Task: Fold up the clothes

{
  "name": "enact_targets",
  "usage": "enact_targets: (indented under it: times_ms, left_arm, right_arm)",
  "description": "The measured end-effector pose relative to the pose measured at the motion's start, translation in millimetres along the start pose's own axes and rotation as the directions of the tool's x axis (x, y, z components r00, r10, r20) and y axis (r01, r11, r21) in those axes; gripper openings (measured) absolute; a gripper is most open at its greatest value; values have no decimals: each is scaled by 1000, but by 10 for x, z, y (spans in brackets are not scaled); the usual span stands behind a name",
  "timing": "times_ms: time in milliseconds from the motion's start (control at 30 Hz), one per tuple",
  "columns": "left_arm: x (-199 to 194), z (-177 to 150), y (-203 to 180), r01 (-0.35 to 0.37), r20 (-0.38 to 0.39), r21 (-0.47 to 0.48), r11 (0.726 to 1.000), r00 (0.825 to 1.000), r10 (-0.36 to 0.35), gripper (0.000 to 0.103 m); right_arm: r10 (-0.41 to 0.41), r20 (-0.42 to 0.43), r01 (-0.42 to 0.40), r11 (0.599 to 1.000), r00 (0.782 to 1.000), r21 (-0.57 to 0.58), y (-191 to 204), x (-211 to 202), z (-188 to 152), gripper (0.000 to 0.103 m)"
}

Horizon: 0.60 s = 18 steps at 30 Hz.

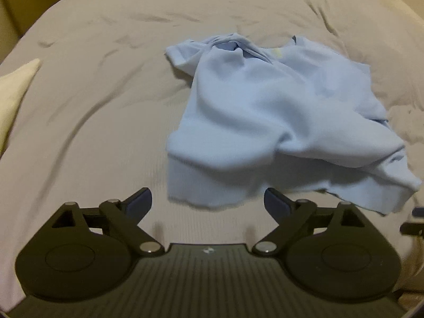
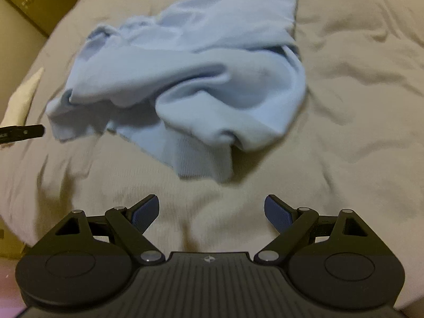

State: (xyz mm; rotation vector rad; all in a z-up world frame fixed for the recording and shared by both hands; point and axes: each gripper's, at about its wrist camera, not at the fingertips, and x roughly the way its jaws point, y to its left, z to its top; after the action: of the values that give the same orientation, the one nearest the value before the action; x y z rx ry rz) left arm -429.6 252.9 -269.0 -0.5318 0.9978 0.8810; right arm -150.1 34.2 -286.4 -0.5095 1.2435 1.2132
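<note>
Shirt (image 1: 278, 111), pale blue, soft and limp, lies rumpled on the bed (image 1: 92, 92) as the left claw (image 1: 208, 201) and right claw (image 2: 212, 212) hover spread wide and empty, its ribbed hem (image 2: 196, 156) likely the easiest hold.

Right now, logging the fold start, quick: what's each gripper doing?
Left gripper: open, empty, over the light blue shirt hem.
Right gripper: open, empty.
</note>
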Motion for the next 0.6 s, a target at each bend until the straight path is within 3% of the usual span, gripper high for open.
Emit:
enact_targets:
  times_ms: [133, 167, 200, 233, 267, 300, 500, 567, 600]
  left_arm:
    - [234, 108, 88, 54, 13, 49, 997, 998, -55, 86]
    - [275, 139, 97, 80, 11, 59, 995, 997, -81, 70]
    - [298, 169, 96, 102, 1, 67, 993, 995, -102, 43]
    - [307, 198, 87, 122, -16, 75, 990, 992, -121, 35]
    - [296, 217, 72, 145, -33, 80, 986, 989, -143, 20]
    - [227, 217, 63, 171, -39, 84, 982, 985, -168, 15]
    - [-767, 51, 248, 320, 47, 44, 946, 946, -322, 12]
    - [-1112, -129, 331, 321, 63, 26, 947, 945, -322, 12]
    - [-1187, -249, 335, 299, 47, 29, 954, 953, -300, 13]
  right_arm:
    - [-15, 140, 13, 1000, 990, 19, 40, 159, 28, 86]
    - [-2, 169, -3, 999, 986, 32, 41, 181, 51, 80]
    - [23, 176, -31, 999, 984, 45, 36, 199, 85, 53]
    - [43, 174, -54, 997, 984, 57, 37, 217, 127, 24]
    - [54, 152, -65, 995, 987, 70, 50, 223, 182, 18]
    - [77, 140, -89, 992, 987, 85, 49, 169, 209, 10]
    - [235, 92, -249, 949, 968, 192, -15, -593, 221, 9]
    - [257, 57, -263, 942, 965, 210, -57, -812, 132, 9]
    - [261, 33, -262, 941, 965, 216, -79, -899, 72, 9]
